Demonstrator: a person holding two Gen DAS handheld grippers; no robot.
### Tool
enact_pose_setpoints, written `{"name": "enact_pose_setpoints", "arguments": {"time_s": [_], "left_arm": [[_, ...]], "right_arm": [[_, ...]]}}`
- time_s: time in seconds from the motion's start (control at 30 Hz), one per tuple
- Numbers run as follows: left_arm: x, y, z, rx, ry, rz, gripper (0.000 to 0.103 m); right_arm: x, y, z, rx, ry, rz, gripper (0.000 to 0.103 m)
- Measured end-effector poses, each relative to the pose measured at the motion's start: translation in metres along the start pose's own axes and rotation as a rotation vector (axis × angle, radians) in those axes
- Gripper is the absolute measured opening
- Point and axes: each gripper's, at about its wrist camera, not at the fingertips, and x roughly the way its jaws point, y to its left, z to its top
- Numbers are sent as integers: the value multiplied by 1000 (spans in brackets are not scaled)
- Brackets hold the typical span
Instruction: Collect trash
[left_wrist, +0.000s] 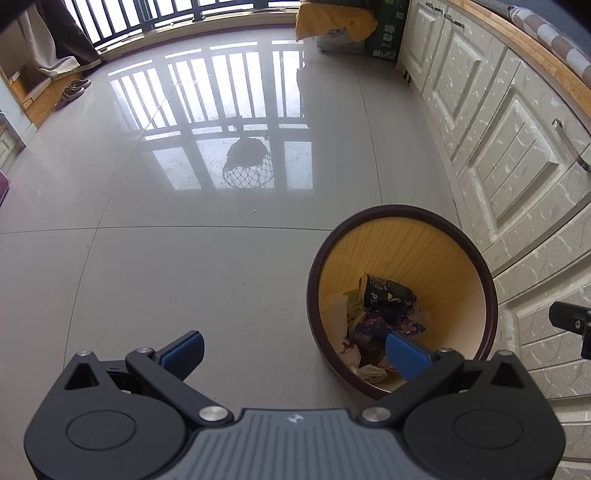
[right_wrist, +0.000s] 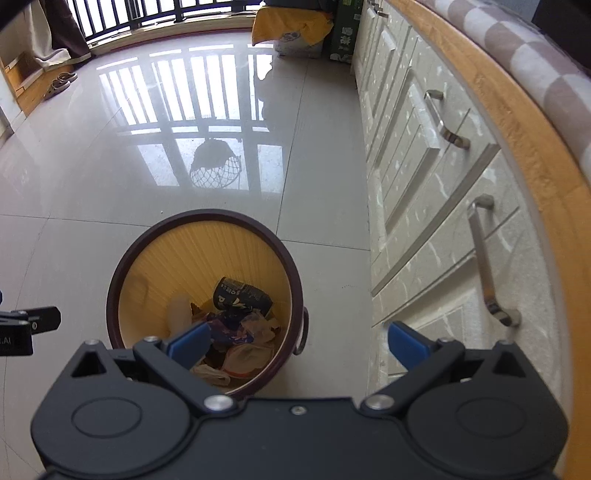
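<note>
A round bin with a dark brown rim (left_wrist: 402, 212) and yellow inside stands on the floor beside the cabinets; it also shows in the right wrist view (right_wrist: 201, 216). It holds trash: a dark crumpled cup (left_wrist: 388, 293) (right_wrist: 240, 293), floral wrappers and pale paper and plastic (right_wrist: 243, 354). My left gripper (left_wrist: 295, 349) is open and empty, low over the floor just left of the bin, its right finger over the bin's rim. My right gripper (right_wrist: 299, 343) is open and empty above the bin's near right side.
White cabinets (right_wrist: 413, 155) with metal handles (right_wrist: 484, 258) run along the right under a wooden counter edge. At the far end stand a yellow-covered box (left_wrist: 332, 22) and a green carton (left_wrist: 388, 33). Slippers (left_wrist: 72, 92) lie far left. The glossy tile floor (left_wrist: 166, 258) reflects the window railing.
</note>
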Motion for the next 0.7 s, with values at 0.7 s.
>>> {"name": "enact_pose_setpoints", "arguments": {"time_s": [0.7], "left_arm": [[-212, -1, -38, 21, -229, -27, 103]], "right_arm": [[-213, -30, -34, 66, -195, -33, 103]]}}
